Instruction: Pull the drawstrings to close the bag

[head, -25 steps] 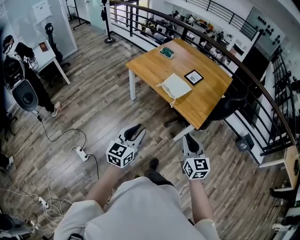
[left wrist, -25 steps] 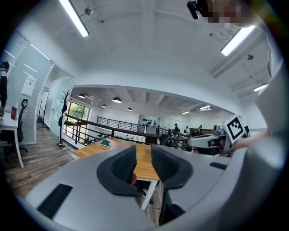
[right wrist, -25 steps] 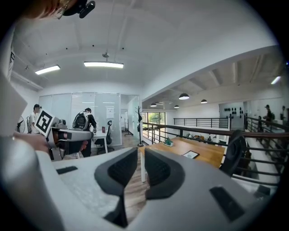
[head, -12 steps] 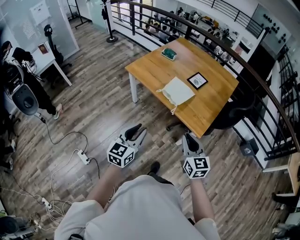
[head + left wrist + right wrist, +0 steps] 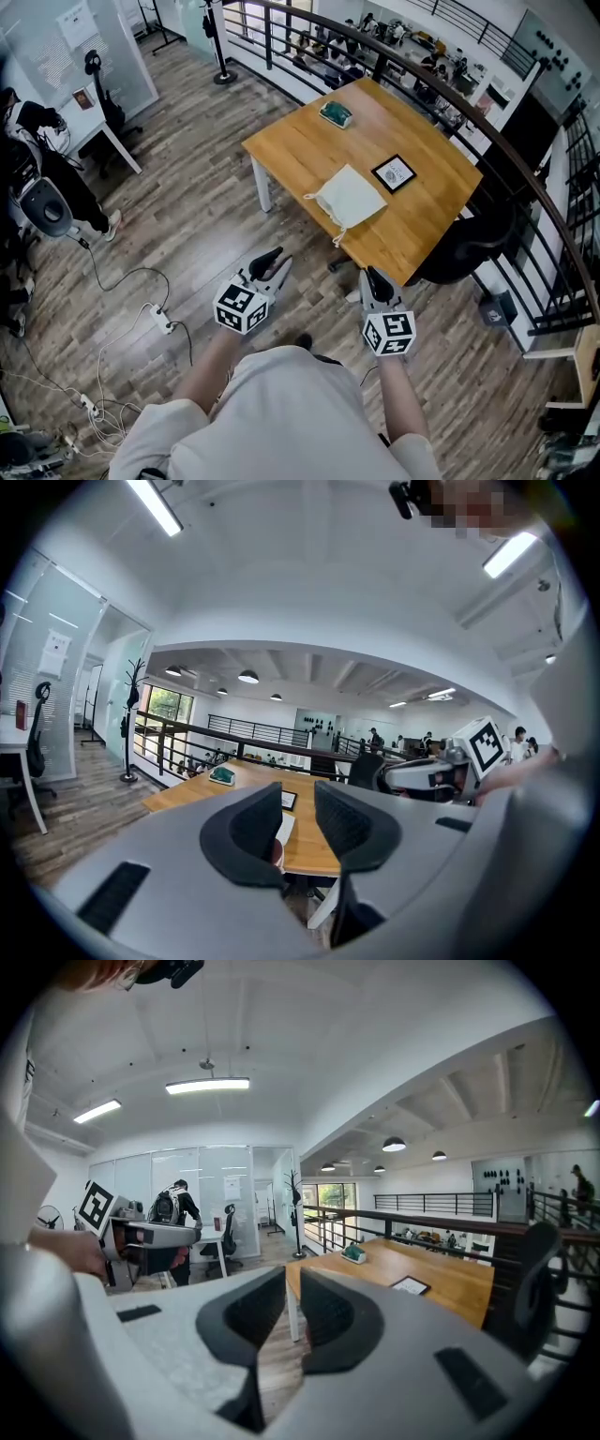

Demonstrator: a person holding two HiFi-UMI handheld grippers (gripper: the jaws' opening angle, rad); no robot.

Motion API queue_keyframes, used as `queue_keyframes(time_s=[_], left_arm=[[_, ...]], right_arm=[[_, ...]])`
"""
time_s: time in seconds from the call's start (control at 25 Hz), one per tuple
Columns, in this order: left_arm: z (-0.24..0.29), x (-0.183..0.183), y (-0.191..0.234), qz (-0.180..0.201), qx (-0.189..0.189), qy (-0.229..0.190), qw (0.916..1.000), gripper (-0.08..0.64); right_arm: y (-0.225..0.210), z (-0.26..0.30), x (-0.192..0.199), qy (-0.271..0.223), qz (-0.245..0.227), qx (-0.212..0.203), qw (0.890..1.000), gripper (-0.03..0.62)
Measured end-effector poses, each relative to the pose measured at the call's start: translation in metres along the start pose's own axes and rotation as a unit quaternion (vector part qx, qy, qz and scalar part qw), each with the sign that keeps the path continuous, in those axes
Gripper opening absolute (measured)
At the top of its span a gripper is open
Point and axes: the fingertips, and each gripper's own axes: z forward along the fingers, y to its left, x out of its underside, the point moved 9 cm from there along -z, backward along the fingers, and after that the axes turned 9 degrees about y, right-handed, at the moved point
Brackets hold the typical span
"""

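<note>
The table (image 5: 309, 141) has a smooth wooden top with a warm, faintly glossy finish, and its leg (image 5: 265, 183) looks painted white. On the table lies the bag (image 5: 352, 195), of off-white cloth, matt and a little creased. Its thin cord drawstrings (image 5: 339, 232) reach the table's near edge. The floor (image 5: 187, 216) around the table is made of grey-brown planks with a wood grain and little sheen. Behind the table the railing (image 5: 411, 1216) looks like dark metal with a smooth top rail. In front of the table, the left gripper (image 5: 267, 258) and right gripper (image 5: 373, 277) are matt grey plastic, with black ribbed pads (image 5: 345, 825) that look rubbery.
</note>
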Motion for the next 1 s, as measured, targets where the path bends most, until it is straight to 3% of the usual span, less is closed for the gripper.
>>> queue_keyframes(time_s=[0.52, 1.0], left_arm=[[0.072, -0.014, 0.022, -0.006, -0.002, 0.02, 0.9998, 0.103], [0.145, -0.045, 0.112, 0.007, 0.047, 0.041, 0.998, 0.103]], right_arm=[[-0.057, 0.053, -0.009, 0.019, 0.013, -0.014, 1.0, 0.035], [-0.07, 0.141, -0.035, 0.046, 0.051, 0.027, 0.997, 0.035]])
